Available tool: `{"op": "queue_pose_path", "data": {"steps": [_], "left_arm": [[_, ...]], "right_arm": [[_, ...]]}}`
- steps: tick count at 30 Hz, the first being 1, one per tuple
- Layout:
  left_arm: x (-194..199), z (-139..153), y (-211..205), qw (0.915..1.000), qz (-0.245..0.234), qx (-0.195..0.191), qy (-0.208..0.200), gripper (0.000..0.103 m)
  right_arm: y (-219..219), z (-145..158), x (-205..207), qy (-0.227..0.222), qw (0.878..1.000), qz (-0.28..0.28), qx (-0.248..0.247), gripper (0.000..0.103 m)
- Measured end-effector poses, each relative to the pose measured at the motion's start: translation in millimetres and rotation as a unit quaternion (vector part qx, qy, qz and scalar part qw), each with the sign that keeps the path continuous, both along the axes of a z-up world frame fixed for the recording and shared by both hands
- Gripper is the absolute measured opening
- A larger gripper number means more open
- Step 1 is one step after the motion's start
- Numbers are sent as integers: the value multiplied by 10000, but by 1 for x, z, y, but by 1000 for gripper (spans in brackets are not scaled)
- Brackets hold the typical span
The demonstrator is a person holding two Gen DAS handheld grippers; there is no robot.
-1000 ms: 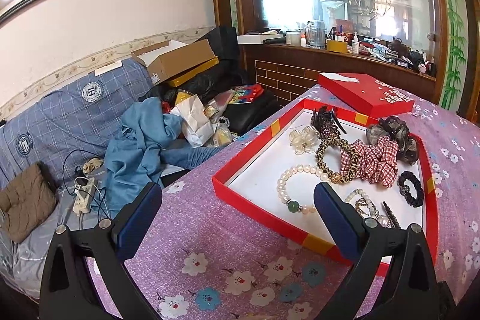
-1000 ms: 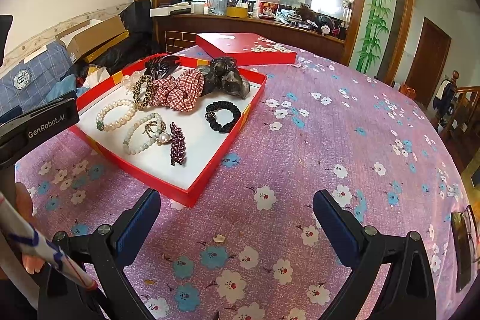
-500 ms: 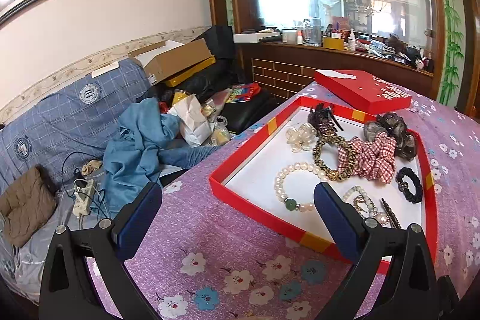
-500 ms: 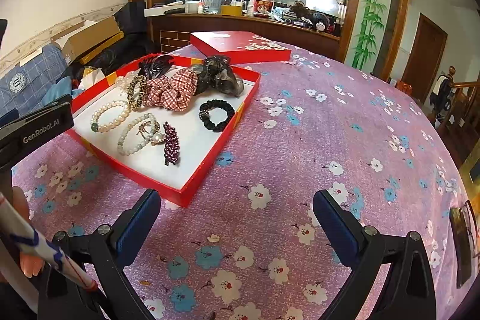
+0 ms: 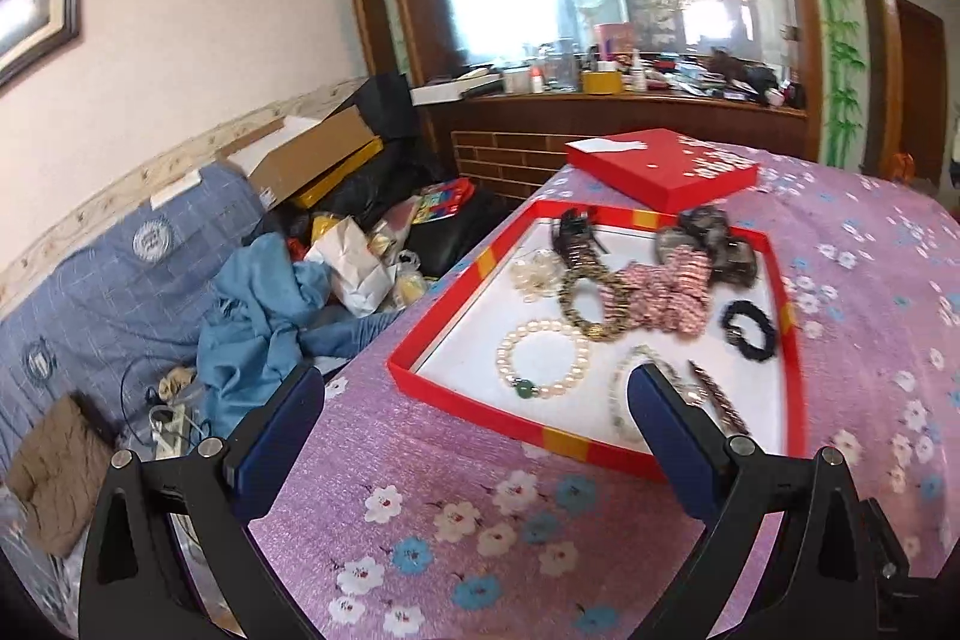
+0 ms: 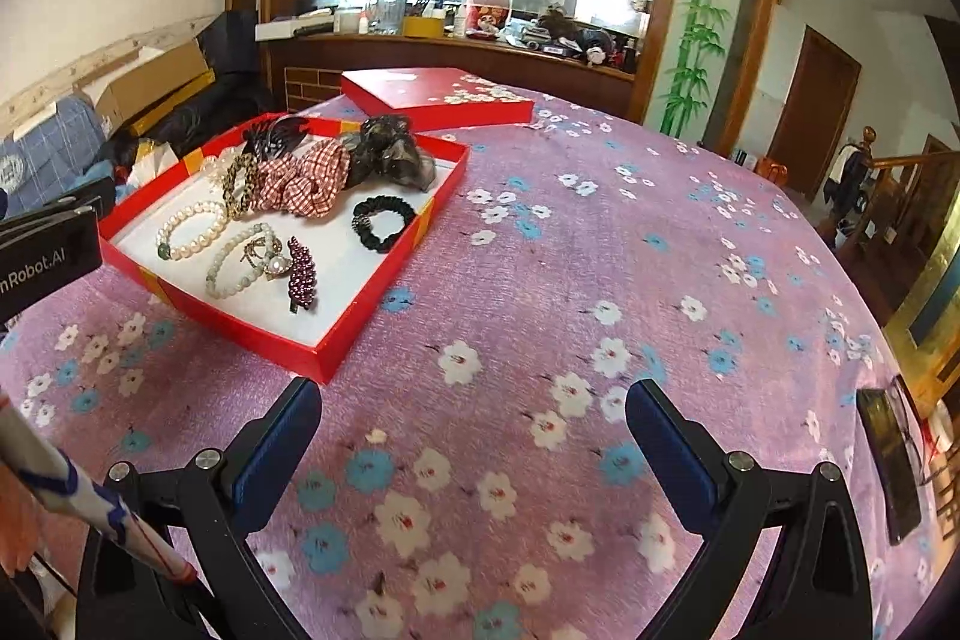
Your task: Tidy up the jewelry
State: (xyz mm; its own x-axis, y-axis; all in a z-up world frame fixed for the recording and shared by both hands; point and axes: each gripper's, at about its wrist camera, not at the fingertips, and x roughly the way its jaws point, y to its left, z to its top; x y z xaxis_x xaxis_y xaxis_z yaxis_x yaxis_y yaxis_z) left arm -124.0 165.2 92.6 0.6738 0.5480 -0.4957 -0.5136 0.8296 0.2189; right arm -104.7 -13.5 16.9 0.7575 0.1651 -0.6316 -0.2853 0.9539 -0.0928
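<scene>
**A:** Status? Where's the jewelry rn?

**B:** All inside the red box (image 6: pixel 336 340) on the purple floral tablecloth (image 6: pixel 600 280). My left gripper (image 5: pixel 474 418) has its fingers spread wide, holding nothing, just short of the box's near wall. My right gripper (image 6: pixel 471 421) is the same — spread, empty, over bare cloth off the box's near corner.

**A:** Risks?

**B:** Imo crowding. The pearl bracelet (image 5: pixel 543 358) lies free, but the pale bead bracelet (image 6: pixel 231 265) touches a pearl charm piece and the purple beaded hair clip (image 6: pixel 300 274). Pinch one and the others prob drag along. The leopard-print bracelet (image 5: pixel 591 304) also overlaps the red gingham scrunchie (image 5: pixel 666 295) at the box's far end. And if a finger comes in low it could catch the box wall and shove the whole box.

**A:** Views differ?

**B:** In the left view my right finger (image 5: pixel 672 436) hides part of the bead bracelet cluster; the right view shows it whole — plus the black scrunchie (image 6: pixel 384 223) clear by the box's right wall. Only the left view shows the cluttered sofa (image 5: pixel 120 280) beyond the box's left side. The red lid (image 6: pixel 438 97) sits behind the box in both.
</scene>
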Motion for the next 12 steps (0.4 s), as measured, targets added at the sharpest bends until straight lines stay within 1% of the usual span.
{"op": "queue_pose_path", "data": {"steps": [2,5,7,10,11,12], "left_arm": [[-3,4,-12,9998,-92,162,31,101],[-3,12,-38,9981,-252,546,157,101],[-4,19,-54,9970,-364,653,193,101],[0,27,-78,9959,-529,674,284,101],[3,28,-84,9957,-634,591,340,101],[7,28,-97,9943,-845,463,452,101]], "right_arm": [[-11,3,-5,-42,9999,-58,73,103],[-29,7,-11,-87,9996,-178,182,103],[-45,10,-14,-98,9992,-283,279,103],[-74,14,-16,-145,9974,-555,427,103],[-87,14,-15,-130,9963,-716,456,103],[-96,15,-14,-104,9954,-822,481,103]]}}
